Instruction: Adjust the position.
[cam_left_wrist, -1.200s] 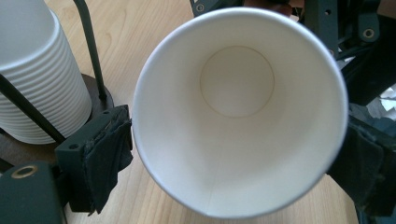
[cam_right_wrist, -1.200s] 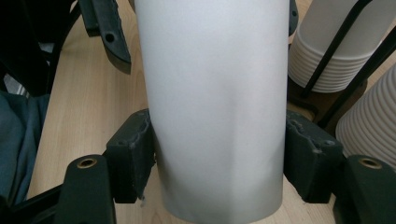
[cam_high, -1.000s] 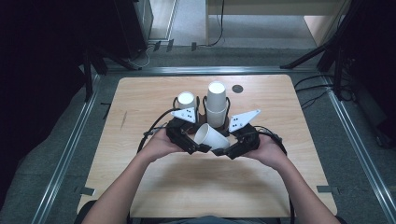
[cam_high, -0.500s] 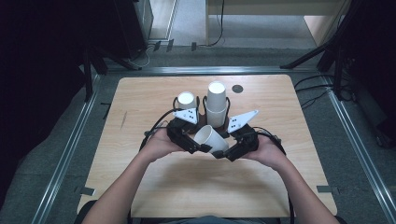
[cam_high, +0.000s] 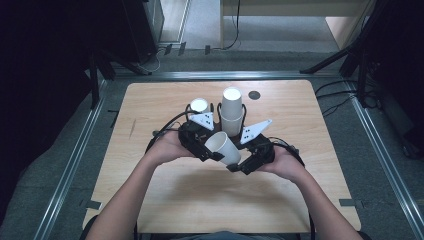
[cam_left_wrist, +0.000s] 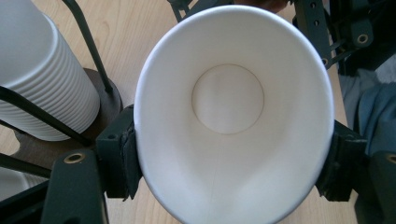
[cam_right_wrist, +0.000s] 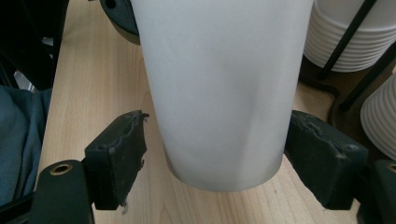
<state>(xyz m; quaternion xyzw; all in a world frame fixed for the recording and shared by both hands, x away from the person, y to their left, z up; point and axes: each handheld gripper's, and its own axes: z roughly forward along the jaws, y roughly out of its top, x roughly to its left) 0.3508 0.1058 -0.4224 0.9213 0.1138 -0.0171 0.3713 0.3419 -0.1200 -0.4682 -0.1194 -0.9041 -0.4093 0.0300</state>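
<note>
Though left gripper (cam_left_wrist: 229, 182) fingers squeeze paper cup (cam_left_wrist: 229, 116) rim oval, right gripper (cam_right_wrist: 219, 158) fingers straddle base — contact unclear.

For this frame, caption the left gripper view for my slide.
Left gripper fingers squeeze a white paper cup, mouth toward camera, beside stacked white cups.

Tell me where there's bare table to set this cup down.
Free: the wide near strip of table below the hands, and the bare left side. The far right corner holds a small dark disc. Crowded: the middle, where the cup stacks in their wire holder stand just beyond the held cup and both grippers.
</note>
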